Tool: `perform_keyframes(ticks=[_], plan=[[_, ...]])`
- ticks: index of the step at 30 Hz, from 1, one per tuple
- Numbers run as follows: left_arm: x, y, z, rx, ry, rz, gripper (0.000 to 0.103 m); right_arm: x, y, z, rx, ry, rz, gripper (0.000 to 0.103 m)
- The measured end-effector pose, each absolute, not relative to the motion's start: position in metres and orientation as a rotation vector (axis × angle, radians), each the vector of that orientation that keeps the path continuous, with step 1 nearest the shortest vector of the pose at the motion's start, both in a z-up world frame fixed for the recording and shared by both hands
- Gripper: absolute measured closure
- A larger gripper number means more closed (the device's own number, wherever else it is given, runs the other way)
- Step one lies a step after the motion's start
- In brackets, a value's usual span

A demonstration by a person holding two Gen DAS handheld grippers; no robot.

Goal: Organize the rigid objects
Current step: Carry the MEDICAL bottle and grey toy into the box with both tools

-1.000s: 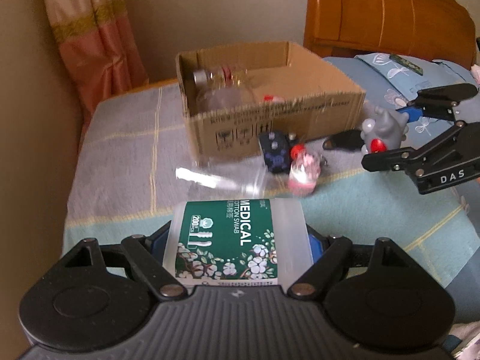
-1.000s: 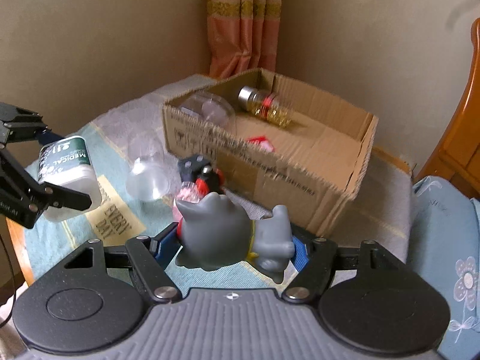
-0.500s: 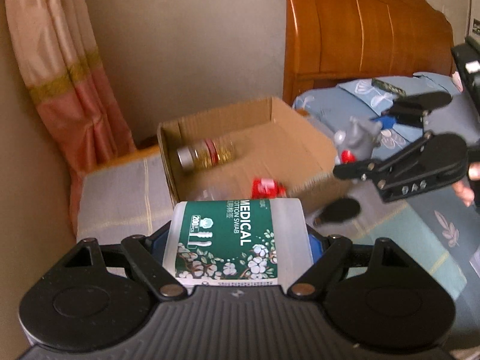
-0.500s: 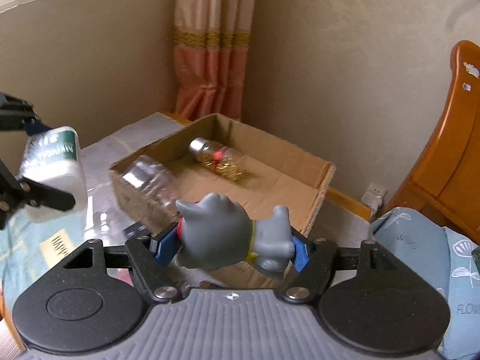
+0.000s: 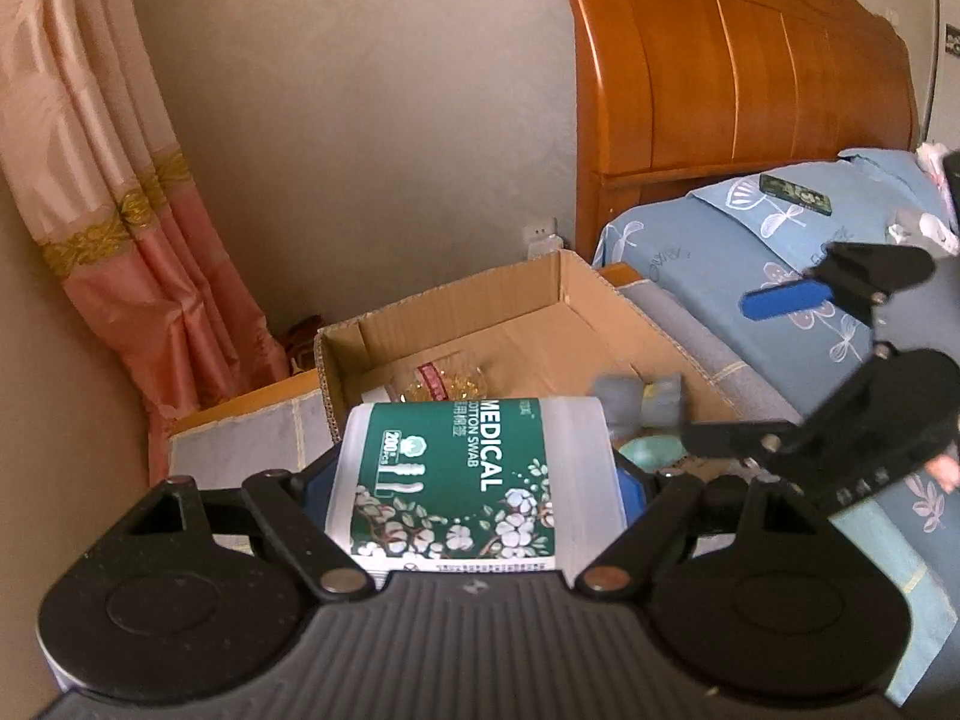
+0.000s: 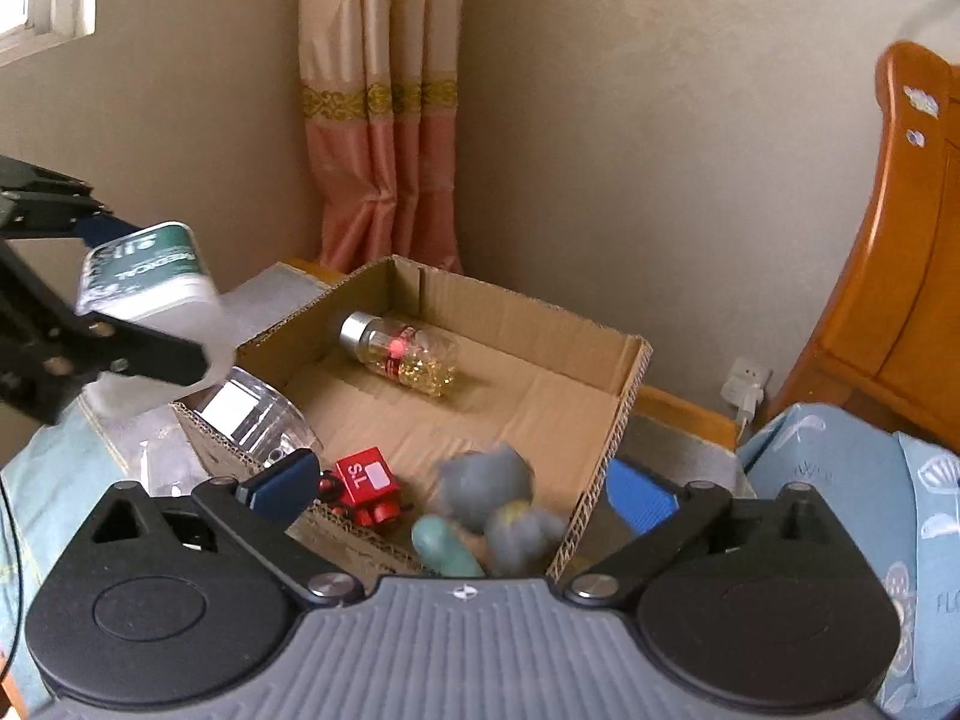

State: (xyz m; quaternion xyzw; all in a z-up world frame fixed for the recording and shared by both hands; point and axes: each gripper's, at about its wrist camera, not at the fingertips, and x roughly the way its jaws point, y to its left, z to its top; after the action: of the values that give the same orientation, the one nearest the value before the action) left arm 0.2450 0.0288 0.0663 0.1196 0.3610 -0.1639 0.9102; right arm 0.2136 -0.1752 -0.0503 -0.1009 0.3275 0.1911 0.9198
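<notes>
My left gripper is shut on a white cotton swab container with a green label, held above the near left corner of the cardboard box. In the right wrist view that left gripper and the container hang at the left. My right gripper is over the box and its jaws are opening. The grey toy is blurred and free of the pads, inside the box. From the left wrist view the right gripper stands wide above the grey toy.
Inside the box lie a capsule bottle, a red cube toy, a clear jar and a teal object. A curtain hangs behind, with a wooden headboard and blue bedding to the right.
The right jaws have spread and the grey toy has dropped from them into the box. Both grippers came closer over the box; the left one keeps the swab container.
</notes>
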Motion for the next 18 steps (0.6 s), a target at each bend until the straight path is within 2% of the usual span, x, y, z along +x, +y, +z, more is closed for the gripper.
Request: perform_keyframes(ticks=[18], plan=[[0.305,-0.006,0.057,0.251,0.826,-0.305,0.021,0.151,-0.176,-0.068,-0.148,0.696,0.340,0.000]])
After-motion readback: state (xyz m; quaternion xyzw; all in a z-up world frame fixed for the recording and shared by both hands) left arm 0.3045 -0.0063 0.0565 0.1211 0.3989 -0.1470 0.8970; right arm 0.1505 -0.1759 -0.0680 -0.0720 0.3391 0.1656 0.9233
